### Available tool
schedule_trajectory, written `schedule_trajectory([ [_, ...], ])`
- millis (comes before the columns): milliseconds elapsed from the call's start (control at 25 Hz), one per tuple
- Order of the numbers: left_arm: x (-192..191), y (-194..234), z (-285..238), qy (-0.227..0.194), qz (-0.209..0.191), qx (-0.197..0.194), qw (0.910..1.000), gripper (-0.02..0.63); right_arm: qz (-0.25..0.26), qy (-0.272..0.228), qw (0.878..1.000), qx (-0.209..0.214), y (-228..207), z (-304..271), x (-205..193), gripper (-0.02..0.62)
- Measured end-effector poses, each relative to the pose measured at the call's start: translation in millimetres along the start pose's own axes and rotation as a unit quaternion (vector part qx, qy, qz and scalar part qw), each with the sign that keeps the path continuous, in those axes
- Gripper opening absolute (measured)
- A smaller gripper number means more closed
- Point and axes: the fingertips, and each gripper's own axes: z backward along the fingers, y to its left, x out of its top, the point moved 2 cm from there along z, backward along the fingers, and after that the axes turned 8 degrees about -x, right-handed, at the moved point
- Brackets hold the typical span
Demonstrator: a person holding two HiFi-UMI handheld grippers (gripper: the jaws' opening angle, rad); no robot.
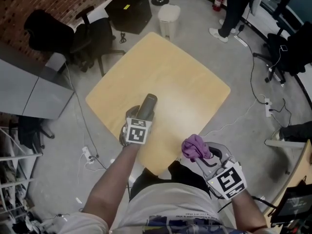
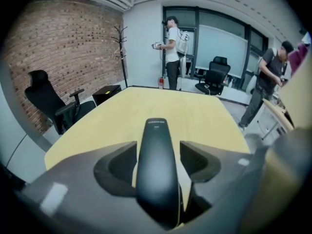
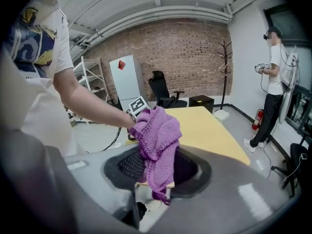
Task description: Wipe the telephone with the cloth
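I see a black telephone handset [image 2: 156, 169], a purple knit cloth [image 3: 157, 140] and a pale yellow wood table [image 1: 190, 82]. Black-and-white squares on the marker cube [image 1: 136, 132]. Red-brown brick wall [image 2: 63, 48], grey floor [image 1: 243, 130], white bin [image 1: 168, 16], black office chair [image 2: 46, 99].

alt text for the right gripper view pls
A purple knitted cloth is clamped in the jaws of the right hand-held gripper. Beyond it lie a yellow table and the person's forearm, with a brick wall behind.
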Motion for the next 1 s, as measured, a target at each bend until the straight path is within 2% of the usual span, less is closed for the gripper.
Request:
schedule_trajectory([
  [120,-5,-1,-8,0.010,0.002,-0.008,0.9999,0.286,-0.004,0.004,1.000,-0.006,-3,0,-1,0.133],
  [160,-6,-1,-10,0.016,0.002,-0.011,0.9998,0.267,-0.006,0.003,1.000,-0.009,-4,0,0,0.133],
  [240,-9,1,-13,0.021,0.004,-0.013,0.9997,0.276,-0.007,0.002,1.000,-0.014,-5,0,2,0.133],
  [560,-10,0,-12,0.011,-0.010,-0.018,0.9997,0.258,-0.006,0.005,1.000,-0.028,-4,-2,5,0.133],
  [760,4,-9,4,-0.024,-0.026,-0.030,0.9989,0.258,0.000,-0.002,0.999,-0.039,-6,-1,12,0.133],
  [1000,31,-35,52,-0.094,-0.049,-0.049,0.9932,0.258,0.036,-0.030,0.998,-0.053,-6,0,36,0.133],
])
